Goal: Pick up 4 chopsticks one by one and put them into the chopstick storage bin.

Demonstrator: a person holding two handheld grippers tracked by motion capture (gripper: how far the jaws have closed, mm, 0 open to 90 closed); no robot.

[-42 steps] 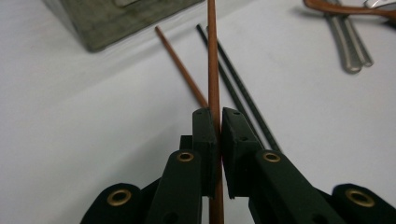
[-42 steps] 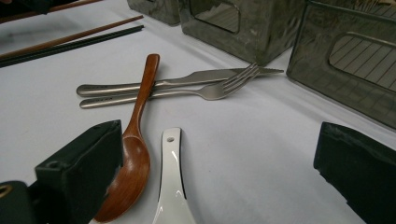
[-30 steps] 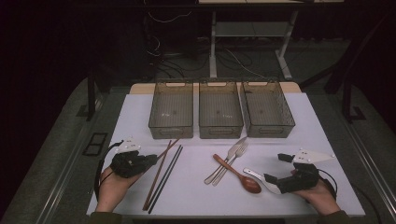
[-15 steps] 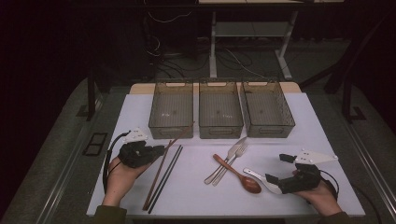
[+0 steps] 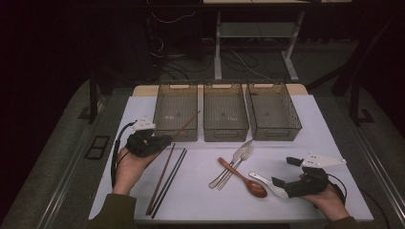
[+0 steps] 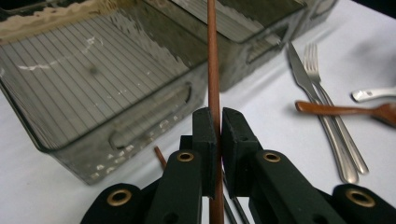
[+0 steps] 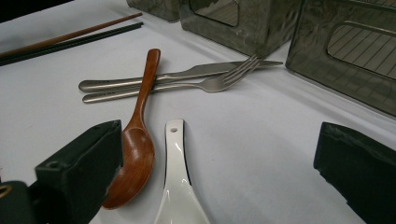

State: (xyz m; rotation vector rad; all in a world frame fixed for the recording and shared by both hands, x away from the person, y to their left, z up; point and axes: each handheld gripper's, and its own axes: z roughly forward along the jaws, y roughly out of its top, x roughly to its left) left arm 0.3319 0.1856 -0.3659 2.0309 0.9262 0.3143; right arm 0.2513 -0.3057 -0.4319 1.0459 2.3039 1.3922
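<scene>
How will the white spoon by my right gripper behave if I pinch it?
The white spoon looks glazed and glossy, so it is probably slippery between the pads and likely brittle if dropped. Its curved bowl may rock under a push. It lies beside the wooden spoon, which could shift too. The right gripper is open around it.

Matt wooden chopstick [image 6: 213, 70]; smoky translucent plastic bins [image 5: 176, 112]; glossy white spoon [image 7: 179, 182].
</scene>
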